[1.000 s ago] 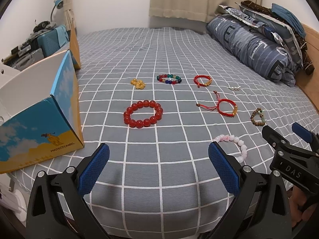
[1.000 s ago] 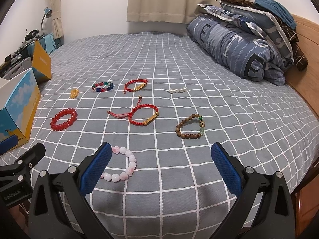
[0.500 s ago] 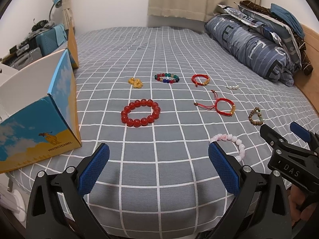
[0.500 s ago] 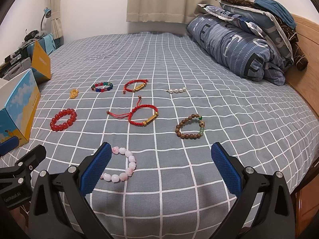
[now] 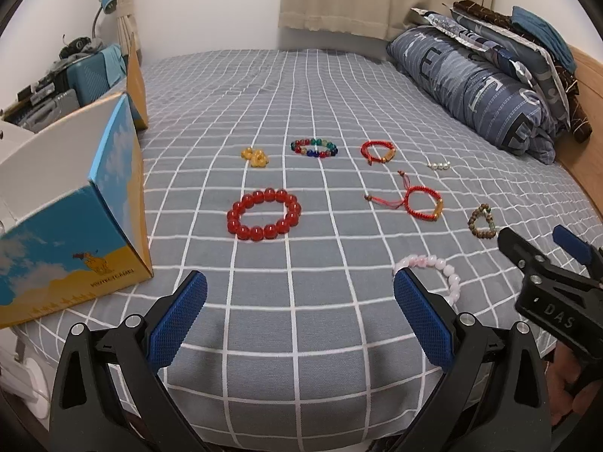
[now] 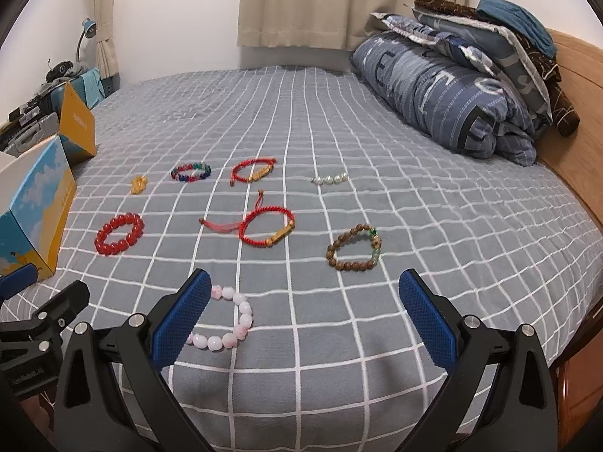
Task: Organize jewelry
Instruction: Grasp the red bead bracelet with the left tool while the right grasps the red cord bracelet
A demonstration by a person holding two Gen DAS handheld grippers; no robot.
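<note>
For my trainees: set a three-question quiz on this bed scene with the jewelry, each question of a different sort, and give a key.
1. True or false: the left tool is shut on the red bead bracelet.
2. Which piece lies nearest the right tool? A. pink bead bracelet B. pearl strand C. multicolour bead bracelet
3. Fill in: the open box stands on the ____ side of the bed, seen from both views.

Key: 1 false, both tools are open and empty; 2 A; 3 left.
</note>
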